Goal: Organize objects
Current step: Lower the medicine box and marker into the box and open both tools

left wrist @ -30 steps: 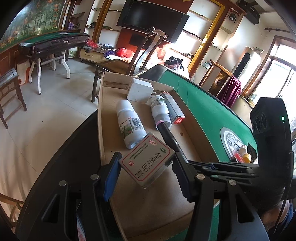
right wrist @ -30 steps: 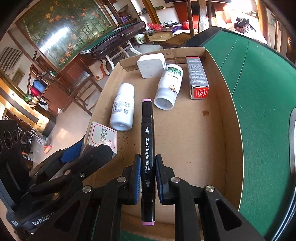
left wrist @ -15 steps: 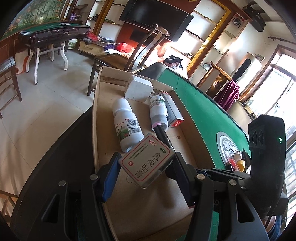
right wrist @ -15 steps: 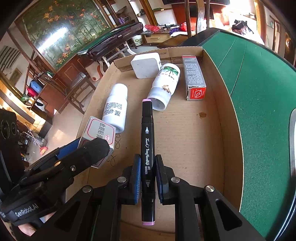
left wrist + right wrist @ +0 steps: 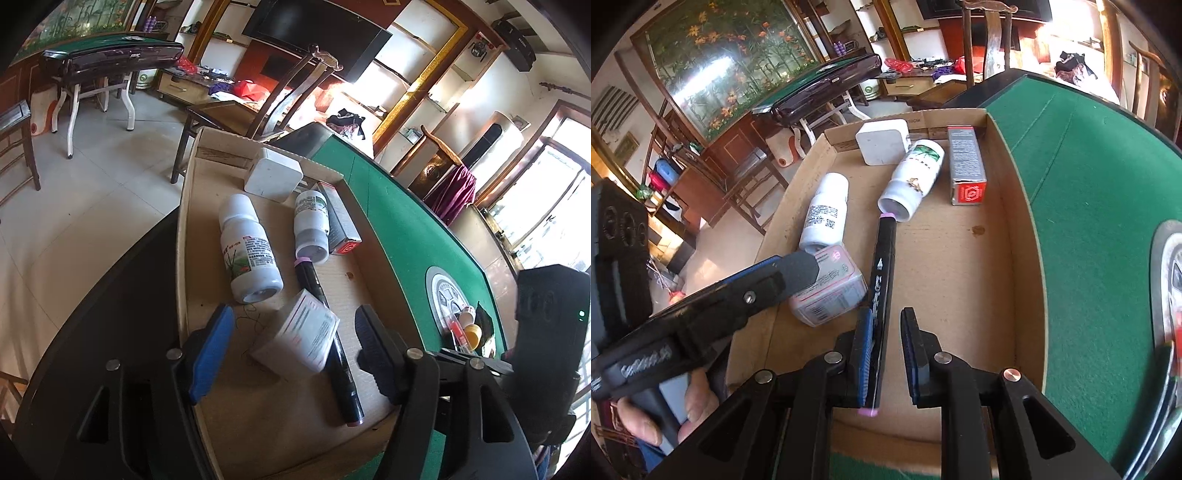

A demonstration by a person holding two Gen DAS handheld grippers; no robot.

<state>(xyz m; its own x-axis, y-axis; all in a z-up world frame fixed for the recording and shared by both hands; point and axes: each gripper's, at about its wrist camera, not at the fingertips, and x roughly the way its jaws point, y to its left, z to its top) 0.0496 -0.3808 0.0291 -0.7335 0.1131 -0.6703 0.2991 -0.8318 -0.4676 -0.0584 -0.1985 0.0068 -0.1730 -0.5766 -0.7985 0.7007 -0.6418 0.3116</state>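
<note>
A shallow cardboard box (image 5: 207, 417) (image 5: 1019, 280) lies on the green table. In it, my left gripper (image 5: 291, 332) is open around a small white medicine box (image 5: 299, 338) (image 5: 829, 290) that lies tilted on the box floor, resting against a black marker (image 5: 328, 332) (image 5: 882, 273). My right gripper (image 5: 886, 347) is open over the marker, which lies free and touches the left pad. Two white bottles (image 5: 251, 247) (image 5: 912, 179), a white square adapter (image 5: 273, 179) (image 5: 882, 142) and a grey-red carton (image 5: 341, 225) (image 5: 966, 164) lie further in.
Green felt tabletop (image 5: 1089, 206) runs right of the box, with a round inset (image 5: 448, 301) holding small items. The table's dark rim (image 5: 110, 314) and tiled floor lie left. Chairs and another table (image 5: 110, 59) stand beyond.
Both grippers have opened. The medicine box dropped from my left gripper onto the box floor against the marker. The marker left my right gripper's grip and lies in the box.
</note>
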